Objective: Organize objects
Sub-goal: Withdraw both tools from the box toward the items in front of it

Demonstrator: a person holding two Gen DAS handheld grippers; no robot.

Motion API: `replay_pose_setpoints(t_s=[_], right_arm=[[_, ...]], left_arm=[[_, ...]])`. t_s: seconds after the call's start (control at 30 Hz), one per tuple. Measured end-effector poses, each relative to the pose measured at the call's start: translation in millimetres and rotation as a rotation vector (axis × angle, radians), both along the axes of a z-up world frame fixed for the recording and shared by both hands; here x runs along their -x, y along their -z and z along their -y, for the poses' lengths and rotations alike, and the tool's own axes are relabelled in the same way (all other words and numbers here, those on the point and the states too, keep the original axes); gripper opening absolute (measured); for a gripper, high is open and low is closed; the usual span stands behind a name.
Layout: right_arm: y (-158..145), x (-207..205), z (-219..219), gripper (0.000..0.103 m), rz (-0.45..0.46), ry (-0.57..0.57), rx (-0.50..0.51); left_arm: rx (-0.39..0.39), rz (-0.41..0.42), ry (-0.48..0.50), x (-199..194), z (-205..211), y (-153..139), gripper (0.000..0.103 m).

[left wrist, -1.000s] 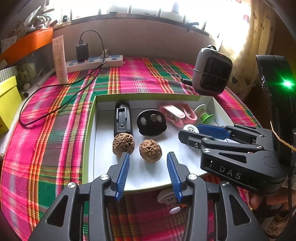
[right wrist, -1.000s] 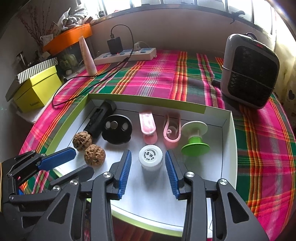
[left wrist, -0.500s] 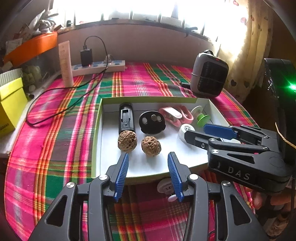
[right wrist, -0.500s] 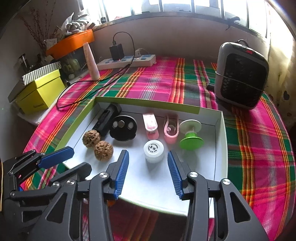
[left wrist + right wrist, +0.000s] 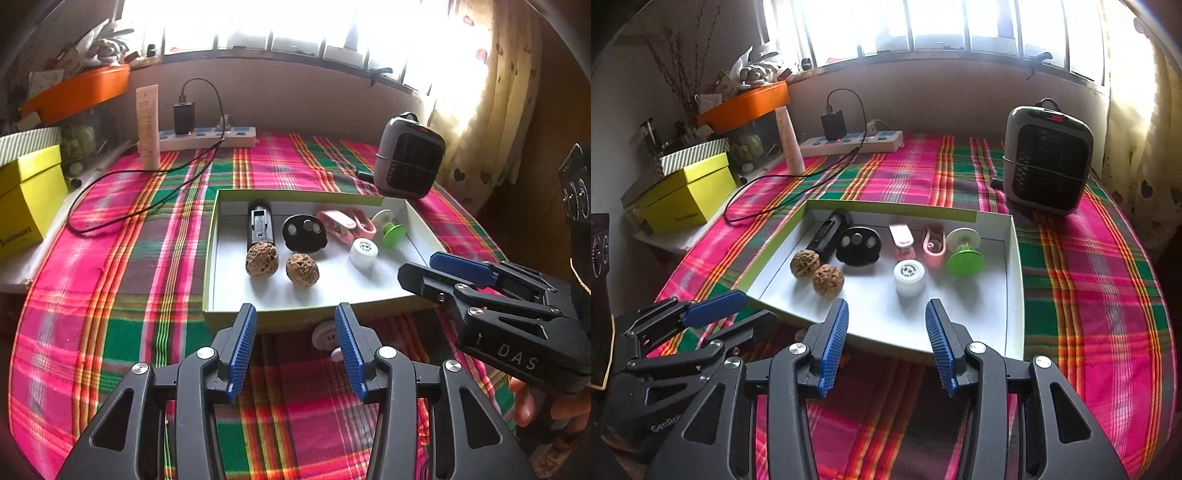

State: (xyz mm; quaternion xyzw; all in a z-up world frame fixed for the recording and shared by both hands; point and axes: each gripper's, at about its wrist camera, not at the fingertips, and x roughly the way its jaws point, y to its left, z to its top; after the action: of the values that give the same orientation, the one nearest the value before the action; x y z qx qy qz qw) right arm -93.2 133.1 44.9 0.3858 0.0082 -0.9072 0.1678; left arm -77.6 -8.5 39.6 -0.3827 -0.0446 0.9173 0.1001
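Both tongs have drawn back, tray (image 5: 236, 321) rim now ahead | left tongs (image 5: 295, 347) wide open, empty; walnuts (image 5: 262, 258) beyond | right tongs (image 5: 886, 343) wide open, empty; white cap (image 5: 908, 277) ahead; heater (image 5: 1047, 158) far right

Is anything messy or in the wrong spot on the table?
One thing stands out: a small white object lies on the plaid cloth just outside the near wall of the tray, partly tucked beneath it, while everything else small sits tidily inside. I cannot tell what it is. Nothing looks spilled or broken.
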Motion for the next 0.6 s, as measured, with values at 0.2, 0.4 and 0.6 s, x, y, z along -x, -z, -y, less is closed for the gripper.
replay_pose_setpoints(t_s=[0.2, 0.4, 0.6], right_arm=[[3.5, -10.5, -0.5, 0.045, -0.004, 0.008, -0.008], [12.0, -18.9, -1.0, 0.045, 0.016, 0.007, 0.006], [27.1, -25.8, 10.7, 0.045, 0.053, -0.022, 0.004]], left_arm=[[-0.007, -0.001, -0.004, -9.9, 3.4, 0.8, 0.043], [-0.01, 0.005, -0.016, -17.9, 9.0, 5.2, 0.043], [-0.023, 0.03, -0.025, -23.1, 14.4, 15.1, 0.043]])
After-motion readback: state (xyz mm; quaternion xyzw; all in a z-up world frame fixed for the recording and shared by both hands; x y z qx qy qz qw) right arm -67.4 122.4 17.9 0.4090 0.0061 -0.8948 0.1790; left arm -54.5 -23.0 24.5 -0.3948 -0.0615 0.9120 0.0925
